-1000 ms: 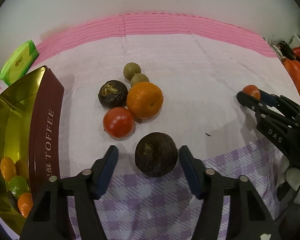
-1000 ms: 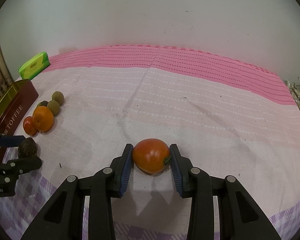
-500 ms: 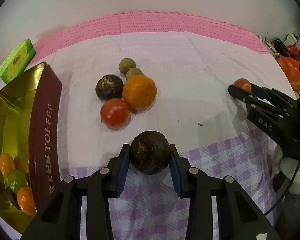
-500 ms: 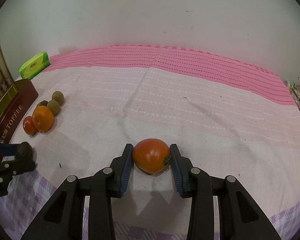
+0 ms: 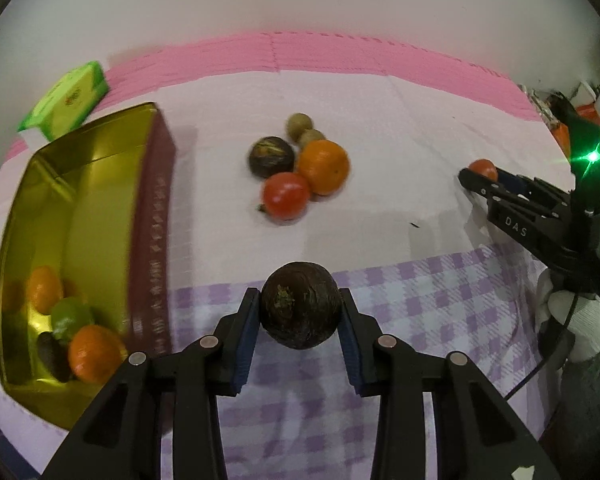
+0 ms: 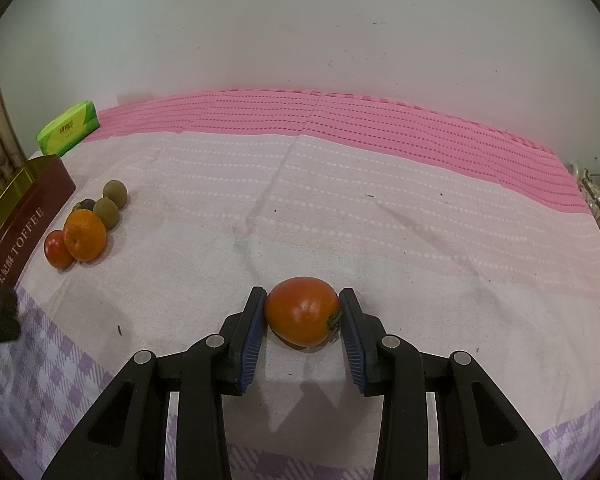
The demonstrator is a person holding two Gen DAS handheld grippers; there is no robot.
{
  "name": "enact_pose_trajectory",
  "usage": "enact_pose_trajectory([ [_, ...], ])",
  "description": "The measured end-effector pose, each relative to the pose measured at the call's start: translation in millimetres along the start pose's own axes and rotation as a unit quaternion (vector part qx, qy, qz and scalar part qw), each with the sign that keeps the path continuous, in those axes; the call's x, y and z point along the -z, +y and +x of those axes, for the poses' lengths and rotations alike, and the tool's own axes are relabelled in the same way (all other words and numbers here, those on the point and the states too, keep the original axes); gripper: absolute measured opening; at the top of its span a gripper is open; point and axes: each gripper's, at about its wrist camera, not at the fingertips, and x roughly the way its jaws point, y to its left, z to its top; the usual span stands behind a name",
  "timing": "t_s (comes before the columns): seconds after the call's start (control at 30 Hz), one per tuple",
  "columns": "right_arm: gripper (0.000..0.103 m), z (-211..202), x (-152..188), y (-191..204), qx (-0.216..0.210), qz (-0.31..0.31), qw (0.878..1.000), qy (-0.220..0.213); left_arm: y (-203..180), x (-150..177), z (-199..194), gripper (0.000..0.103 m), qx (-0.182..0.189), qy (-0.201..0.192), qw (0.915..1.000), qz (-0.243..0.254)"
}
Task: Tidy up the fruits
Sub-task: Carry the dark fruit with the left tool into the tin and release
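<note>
My left gripper (image 5: pixel 299 317) is shut on a dark brown round fruit (image 5: pixel 300 304) and holds it above the checked cloth, right of the gold toffee tin (image 5: pixel 100 184). The tin holds several small fruits (image 5: pixel 72 336). My right gripper (image 6: pixel 302 316) is shut on a red-orange tomato (image 6: pixel 302 310) low over the cloth; it also shows in the left wrist view (image 5: pixel 485 174). A cluster lies on the cloth: an orange (image 5: pixel 323 166), a red tomato (image 5: pixel 286 195), a dark fruit (image 5: pixel 271 156) and two small brown-green fruits (image 5: pixel 300 123).
A green tissue pack (image 5: pixel 66 98) lies behind the tin near the wall. The same cluster (image 6: pixel 85 234) and tin (image 6: pixel 24 220) show at far left in the right wrist view. Orange bags (image 5: pixel 572 128) sit at the table's right edge.
My left gripper closed on the dark fruit, lifted it and moved back toward the tin side. My right gripper has stayed still with the tomato.
</note>
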Motion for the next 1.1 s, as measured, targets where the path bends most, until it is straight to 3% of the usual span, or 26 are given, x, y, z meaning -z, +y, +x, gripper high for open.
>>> enact_pose_trajectory([
  [0.43, 0.038, 0, 0, 0, 0.000, 0.000, 1.000, 0.000, 62, 2, -44, 0.034, -0.039, -0.039, 0.9970, -0.053],
  [0.8, 0.038, 0, 0, -1, 0.001, -0.002, 1.000, 0.001, 136, 13, -49, 0.034, -0.088, -0.035, 0.9883, -0.120],
  [1.1, 0.038, 0, 0, 0, 0.001, -0.002, 1.000, 0.001, 167, 25, -43, 0.034, -0.104, -0.025, 0.9831, -0.149],
])
